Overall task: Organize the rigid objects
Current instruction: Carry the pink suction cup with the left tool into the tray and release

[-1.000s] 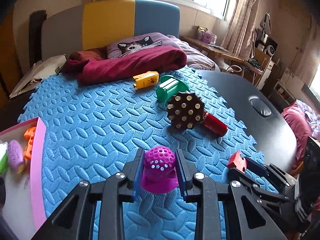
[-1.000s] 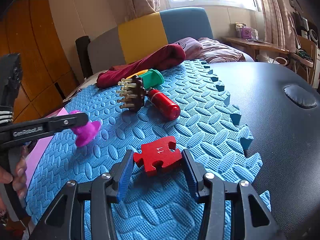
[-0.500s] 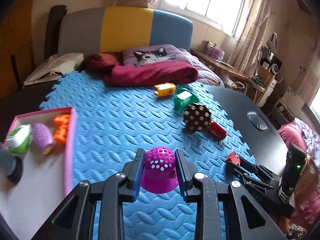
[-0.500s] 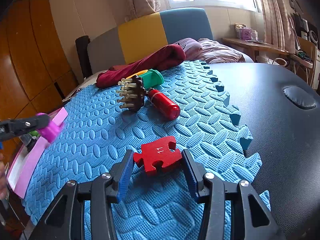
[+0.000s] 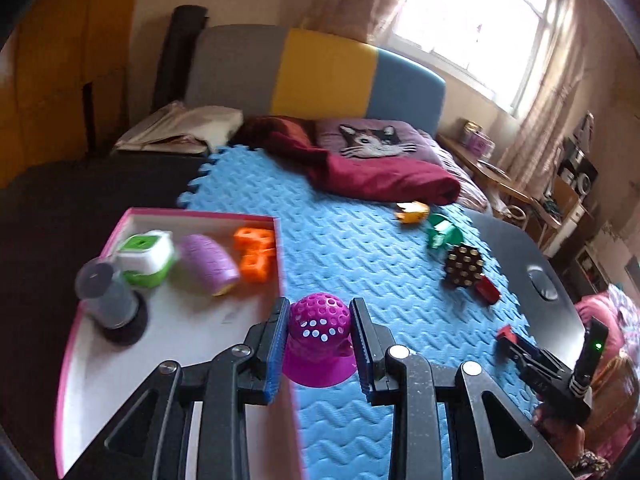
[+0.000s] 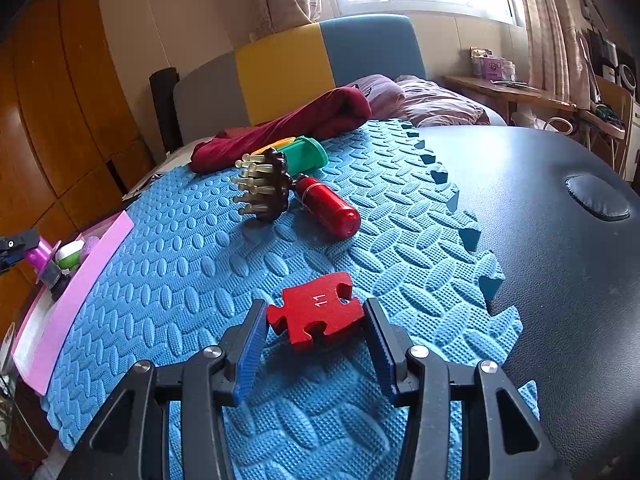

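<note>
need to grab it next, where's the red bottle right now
In the right wrist view the red bottle lies on the blue foam mat, up centre, beside the brown bristle brush.

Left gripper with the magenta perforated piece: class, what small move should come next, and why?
Probably carry it a little further over the pink tray, then lower and release. The left gripper is shut on the magenta perforated piece, which sits roughly above the tray's near wall, not yet over its bare white floor, where a purple piece and orange blocks already lie.

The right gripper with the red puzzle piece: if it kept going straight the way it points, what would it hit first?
Probably the blue foam mat just ahead, since the right gripper points downward; the red bottle lies farther on.
</note>
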Demonstrator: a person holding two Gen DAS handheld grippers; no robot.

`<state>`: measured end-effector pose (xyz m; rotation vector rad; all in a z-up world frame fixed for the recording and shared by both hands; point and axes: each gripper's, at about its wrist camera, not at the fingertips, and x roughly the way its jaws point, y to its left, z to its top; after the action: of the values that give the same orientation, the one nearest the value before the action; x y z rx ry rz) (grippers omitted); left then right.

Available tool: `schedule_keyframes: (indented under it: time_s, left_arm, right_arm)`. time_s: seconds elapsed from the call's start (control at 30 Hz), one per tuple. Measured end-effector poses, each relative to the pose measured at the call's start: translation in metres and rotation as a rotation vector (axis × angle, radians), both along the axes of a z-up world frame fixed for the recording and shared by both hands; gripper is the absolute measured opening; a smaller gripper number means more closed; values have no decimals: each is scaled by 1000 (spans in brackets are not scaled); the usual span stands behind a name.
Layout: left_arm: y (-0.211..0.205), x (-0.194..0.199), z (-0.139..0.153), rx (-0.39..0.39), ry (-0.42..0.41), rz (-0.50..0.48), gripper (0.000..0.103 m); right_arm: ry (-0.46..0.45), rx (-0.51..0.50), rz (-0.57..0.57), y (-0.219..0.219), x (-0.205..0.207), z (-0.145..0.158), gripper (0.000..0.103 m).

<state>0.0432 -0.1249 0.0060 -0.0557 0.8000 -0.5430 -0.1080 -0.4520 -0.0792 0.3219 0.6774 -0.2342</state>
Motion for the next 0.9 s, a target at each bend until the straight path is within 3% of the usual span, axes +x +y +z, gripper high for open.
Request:
schedule_keyframes:
  time_s: [0.2, 0.43, 0.83, 0.9]
  left_arm:
    - [32, 16, -14, 52, 6, 78, 31]
    - [42, 46, -43, 142, 70, 120, 31]
    - [40, 81, -52, 188, 56, 156, 31]
    - [43, 81, -51, 181, 51, 167, 38]
  right_arm:
    - [-11, 2, -14, 0, -3, 1, 48]
    - [-6, 4, -18, -1, -3, 1, 48]
    - [5, -12, -19, 1, -1, 0, 48]
    - [8, -16, -19, 2, -1, 0, 48]
